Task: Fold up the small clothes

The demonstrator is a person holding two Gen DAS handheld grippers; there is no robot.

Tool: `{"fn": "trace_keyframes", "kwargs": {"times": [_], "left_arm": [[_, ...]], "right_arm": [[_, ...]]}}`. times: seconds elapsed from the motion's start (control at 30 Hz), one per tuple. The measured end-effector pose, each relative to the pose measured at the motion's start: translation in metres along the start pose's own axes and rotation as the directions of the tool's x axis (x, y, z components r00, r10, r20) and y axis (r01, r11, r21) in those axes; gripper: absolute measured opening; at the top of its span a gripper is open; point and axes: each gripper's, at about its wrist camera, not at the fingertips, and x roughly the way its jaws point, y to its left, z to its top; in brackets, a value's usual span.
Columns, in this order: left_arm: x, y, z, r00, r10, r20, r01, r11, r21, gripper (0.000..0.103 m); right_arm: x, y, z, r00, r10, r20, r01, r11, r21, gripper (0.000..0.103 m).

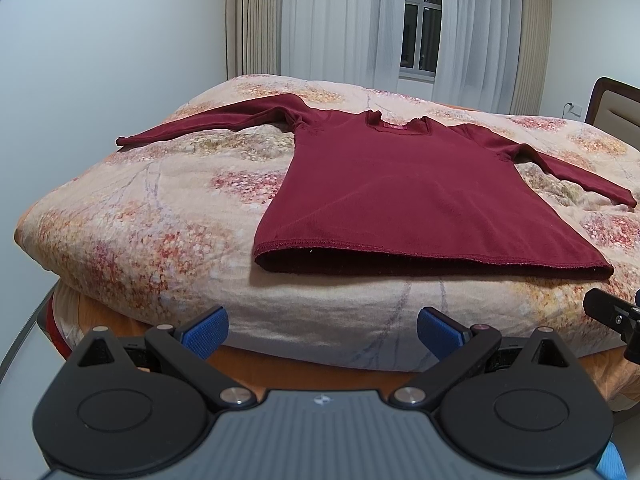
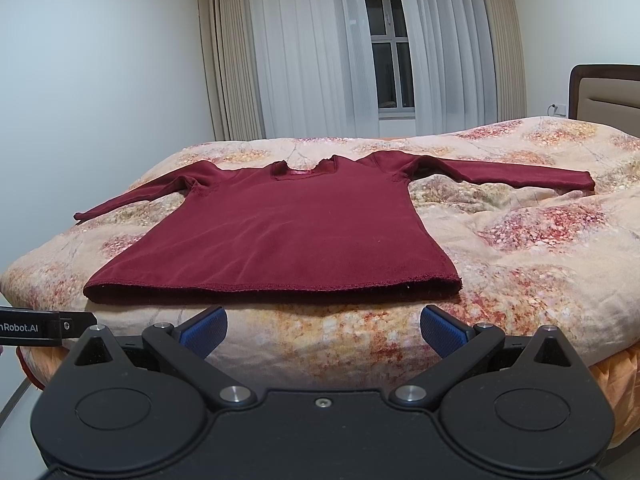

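Both your left gripper (image 1: 322, 332) and right gripper (image 2: 323, 332) gape wide (nothing held); the shirt (image 1: 400, 192) lies ahead, hem (image 2: 280, 290) nearest, crosswise to you.

Shirt: we see the shirt (image 1: 404, 196) flat on the quilt (image 1: 132, 216), hem nearest us, collar away; sleeves out left and right
Grippers: our left gripper (image 1: 322, 330) and right gripper (image 2: 323, 330) sit before the hem, apart from it
Behind: window (image 2: 390, 52) beyond the bed; headboard (image 2: 604, 92) at right
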Motion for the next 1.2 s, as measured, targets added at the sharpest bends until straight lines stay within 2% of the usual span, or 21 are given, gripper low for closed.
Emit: {"fn": "trace_keyframes", "kwargs": {"times": [0.33, 0.77, 0.97, 1.2], "left_arm": [[0.001, 0.0, 0.0, 1.0, -0.001, -0.012, 0.001, 1.0, -0.002, 0.103], [0.01, -0.009, 0.021, 0.993, 0.016, -0.115, -0.016, 1.0, 0.007, 0.103], [0.002, -0.016, 0.037, 0.994, 0.032, -0.105, -0.03, 0.999, 0.022, 0.103], [-0.018, -0.03, 0.056, 0.997, 0.05, -0.052, -0.048, 0.998, 0.047, 0.103]], "right_arm": [[0.002, -0.002, -0.001, 1.0, -0.007, -0.022, 0.007, 1.0, -0.002, 0.103], [0.003, 0.01, 0.025, 0.993, -0.049, -0.111, 0.047, 0.999, -0.02, 0.103], [-0.005, 0.016, 0.044, 0.991, -0.088, -0.099, 0.084, 0.995, -0.049, 0.103], [-0.024, 0.009, 0.058, 0.99, -0.107, -0.093, 0.107, 0.994, -0.005, 0.103]]}}
